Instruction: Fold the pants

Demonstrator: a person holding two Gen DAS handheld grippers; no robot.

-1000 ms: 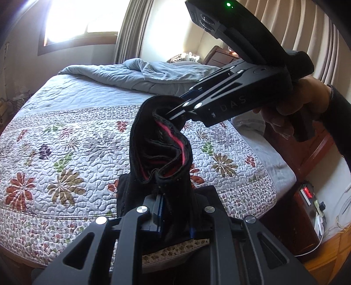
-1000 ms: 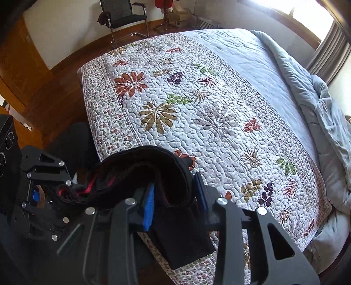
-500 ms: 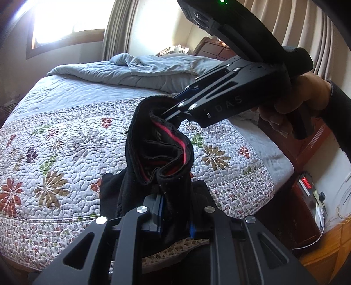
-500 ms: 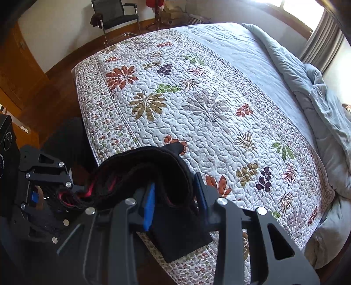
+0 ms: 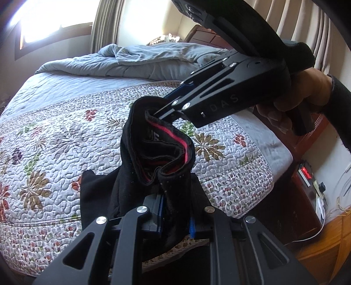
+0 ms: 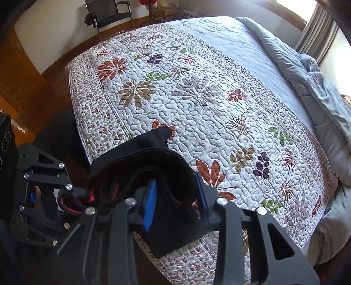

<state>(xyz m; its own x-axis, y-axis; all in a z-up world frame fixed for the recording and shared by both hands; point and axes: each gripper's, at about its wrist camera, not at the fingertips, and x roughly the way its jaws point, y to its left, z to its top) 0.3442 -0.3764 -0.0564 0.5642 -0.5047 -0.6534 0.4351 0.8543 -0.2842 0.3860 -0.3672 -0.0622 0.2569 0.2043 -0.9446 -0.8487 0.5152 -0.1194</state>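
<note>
Black pants [image 5: 153,153] with a red-lined waistband hang between my two grippers above the near edge of the bed. My left gripper [image 5: 175,217] is shut on one end of the waistband. My right gripper [image 6: 175,195] is shut on the other end; it also shows in the left wrist view [image 5: 162,111], gripping the band from the upper right. The left gripper shows in the right wrist view [image 6: 65,197] at the lower left. A trailing part of the pants [image 6: 162,133] rests on the quilt.
The bed has a floral quilt [image 6: 197,92] and a rumpled grey duvet [image 5: 153,59] at the far end. A black chair [image 6: 109,13] stands beyond the bed. A wooden nightstand [image 5: 307,179] with a red-lit device sits right of the bed.
Both grippers have moved forward over the bed with the pants held between them, and the trailing fabric now lies further onto the quilt.
</note>
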